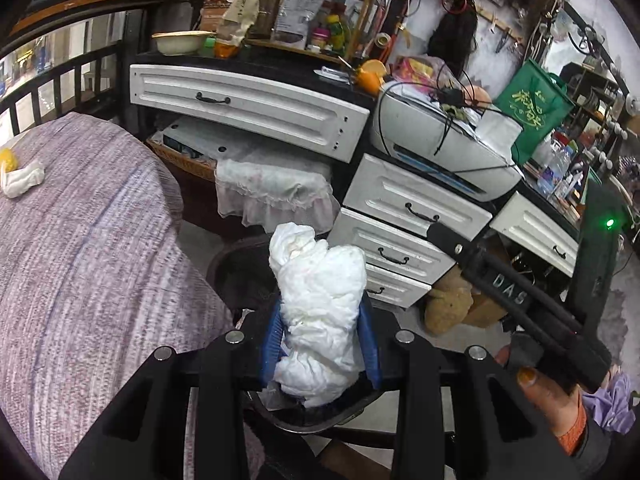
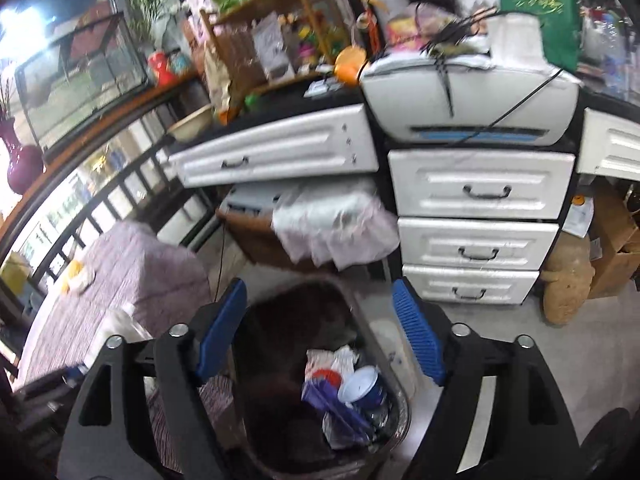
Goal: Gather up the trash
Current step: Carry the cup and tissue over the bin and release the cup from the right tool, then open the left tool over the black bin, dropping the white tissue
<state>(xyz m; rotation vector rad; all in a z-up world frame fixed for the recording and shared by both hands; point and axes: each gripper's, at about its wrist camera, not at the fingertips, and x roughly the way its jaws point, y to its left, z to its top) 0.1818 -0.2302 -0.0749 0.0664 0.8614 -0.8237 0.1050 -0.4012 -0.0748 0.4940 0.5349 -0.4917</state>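
My left gripper (image 1: 322, 320) is shut on a crumpled white tissue wad (image 1: 320, 312) and holds it above the dark trash bin (image 1: 224, 268). My right gripper (image 2: 320, 312) is open and empty, hovering over the same bin (image 2: 396, 424), which holds a blue cup (image 2: 362, 390) and wrappers (image 2: 332, 364). The right gripper's body (image 1: 520, 300) shows in the left wrist view, to the right of the tissue. Another crumpled tissue with a yellow scrap (image 1: 20, 176) lies on the purple-covered table (image 1: 92, 240); it also shows in the right wrist view (image 2: 78, 276).
A white drawer unit (image 2: 480, 224) and a desk with a wide drawer (image 1: 248, 108) stand behind the bin. A printer (image 1: 440, 148) sits on top. A lace cloth (image 1: 272, 192) hangs under the desk. A brown stuffed toy (image 2: 568, 280) and a cardboard box (image 2: 612, 240) lie on the floor.
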